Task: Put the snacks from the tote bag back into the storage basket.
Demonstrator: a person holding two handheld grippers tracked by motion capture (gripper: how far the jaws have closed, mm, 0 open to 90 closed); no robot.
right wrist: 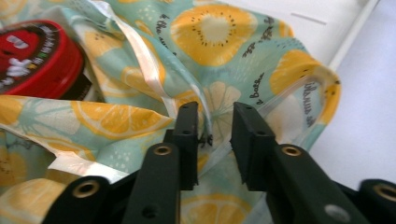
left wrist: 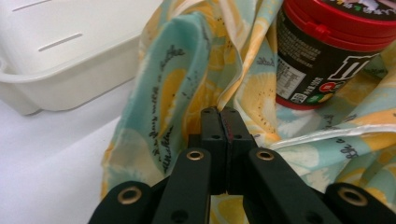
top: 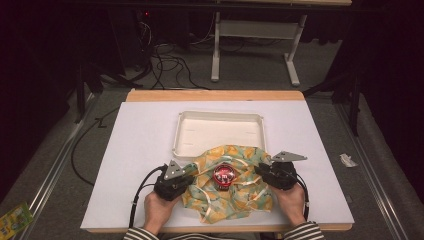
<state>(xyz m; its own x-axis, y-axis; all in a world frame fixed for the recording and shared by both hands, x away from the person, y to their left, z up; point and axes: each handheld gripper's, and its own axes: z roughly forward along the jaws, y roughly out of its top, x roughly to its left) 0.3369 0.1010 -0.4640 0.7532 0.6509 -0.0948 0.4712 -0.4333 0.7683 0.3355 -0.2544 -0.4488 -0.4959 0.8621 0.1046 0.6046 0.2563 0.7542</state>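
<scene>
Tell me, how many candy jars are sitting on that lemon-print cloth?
1. The red-lidded jar stands upright near the middle of the lemon-print cloth, between the two grippers. Folds of the cloth could hide something small, but nothing suggests a second jar.

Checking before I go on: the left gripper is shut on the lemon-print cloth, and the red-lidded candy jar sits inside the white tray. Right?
Not quite. The candy jar stands on the lemon-print cloth, in front of the white tray, not inside it; the high view shows this. The left gripper is indeed shut on the cloth.
</scene>
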